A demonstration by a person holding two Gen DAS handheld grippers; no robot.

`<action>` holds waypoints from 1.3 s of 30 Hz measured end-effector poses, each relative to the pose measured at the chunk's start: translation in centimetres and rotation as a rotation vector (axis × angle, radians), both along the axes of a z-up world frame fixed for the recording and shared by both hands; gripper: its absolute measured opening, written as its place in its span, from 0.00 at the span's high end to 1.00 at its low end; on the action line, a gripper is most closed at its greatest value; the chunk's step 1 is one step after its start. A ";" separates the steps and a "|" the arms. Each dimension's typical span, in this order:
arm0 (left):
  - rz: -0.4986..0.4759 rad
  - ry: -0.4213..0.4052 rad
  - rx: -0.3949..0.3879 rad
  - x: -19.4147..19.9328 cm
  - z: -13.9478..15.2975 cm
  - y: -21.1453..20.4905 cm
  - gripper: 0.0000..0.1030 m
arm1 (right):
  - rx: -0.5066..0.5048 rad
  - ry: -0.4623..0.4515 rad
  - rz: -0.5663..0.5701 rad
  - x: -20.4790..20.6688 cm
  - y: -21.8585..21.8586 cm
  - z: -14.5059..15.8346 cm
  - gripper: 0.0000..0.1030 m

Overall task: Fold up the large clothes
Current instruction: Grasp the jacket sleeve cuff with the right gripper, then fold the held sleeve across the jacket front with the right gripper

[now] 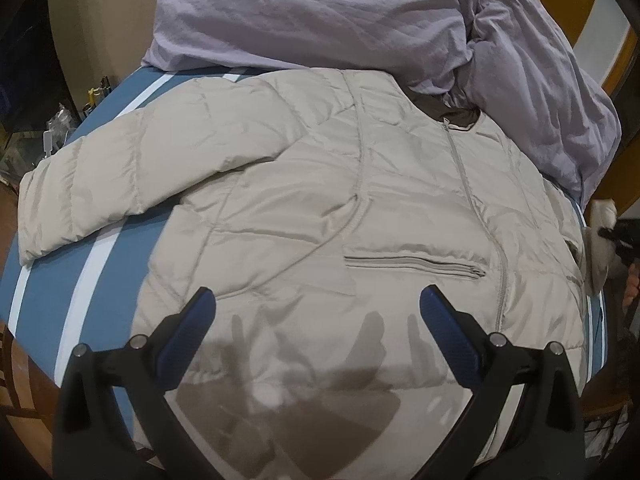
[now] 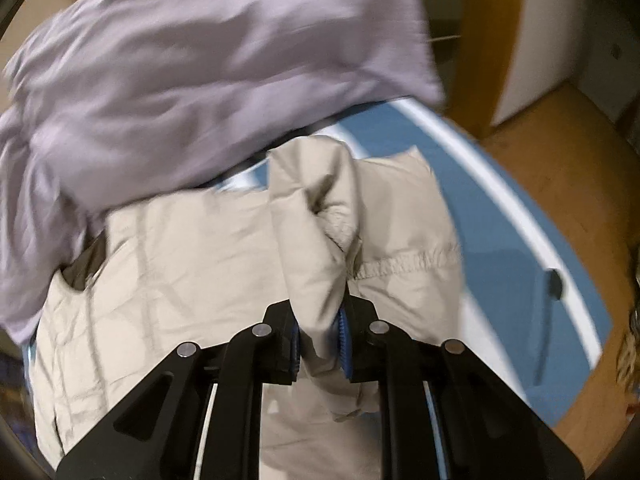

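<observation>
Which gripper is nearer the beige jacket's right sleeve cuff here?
Right. The right gripper is shut on the sleeve cuff itself. The left gripper hangs open over the lower front of the beige jacket, away from that cuff.

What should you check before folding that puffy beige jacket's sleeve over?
1. Right gripper has the sleeve: ok, shut on bunched sleeve fabric.
2. Left gripper is free: ok, open, hovering above the beige puffer jacket near its hem.
3. Jacket lies flat: ok mostly, front up, zipper closed.
4. Other sleeve tidy: not ok, spread out to the side on the blue striped mat.
5. Room near the collar: not ok, the lilac garment overlaps the jacket's top.
6. Grip firm enough to carry the sleeve: cannot tell.
</observation>
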State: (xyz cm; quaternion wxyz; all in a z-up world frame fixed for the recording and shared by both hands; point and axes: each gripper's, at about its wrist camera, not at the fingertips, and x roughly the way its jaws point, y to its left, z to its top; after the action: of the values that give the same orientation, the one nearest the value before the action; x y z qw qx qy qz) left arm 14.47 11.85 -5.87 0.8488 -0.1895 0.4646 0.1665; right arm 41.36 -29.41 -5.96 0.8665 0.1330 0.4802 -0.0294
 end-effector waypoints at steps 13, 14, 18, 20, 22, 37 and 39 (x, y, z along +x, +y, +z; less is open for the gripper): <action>0.056 0.015 -0.008 -1.7 -0.3 2.4 0.02 | 0.077 0.068 0.353 -0.3 17.5 -1.3 0.85; 0.058 0.015 -0.007 -1.8 -0.3 2.5 0.02 | 0.078 0.073 0.370 -0.5 18.4 -1.3 0.85; 0.079 0.014 -0.008 -2.4 -0.3 3.3 0.02 | 0.093 0.091 0.447 -1.0 22.2 -1.6 0.85; 0.088 0.015 -0.014 -2.6 -0.4 3.5 0.02 | 0.102 0.091 0.470 -1.2 23.5 -1.5 0.85; 0.094 0.017 -0.017 -2.8 -0.4 3.8 0.02 | 0.121 0.090 0.488 -1.3 24.8 -1.3 0.85; 0.084 0.026 -0.011 -2.1 -0.6 4.0 0.02 | 0.196 0.128 0.571 -2.4 28.7 -3.4 0.66; 0.078 0.026 -0.012 -1.9 -0.6 3.9 0.02 | 0.216 0.126 0.583 -2.5 28.6 -2.7 0.49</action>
State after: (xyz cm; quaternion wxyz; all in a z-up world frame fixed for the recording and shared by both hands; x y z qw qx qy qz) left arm 12.61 15.78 -6.51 0.8345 -0.2106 0.4687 0.1991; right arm 38.88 -0.79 -8.71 0.7879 0.0790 0.5510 0.2635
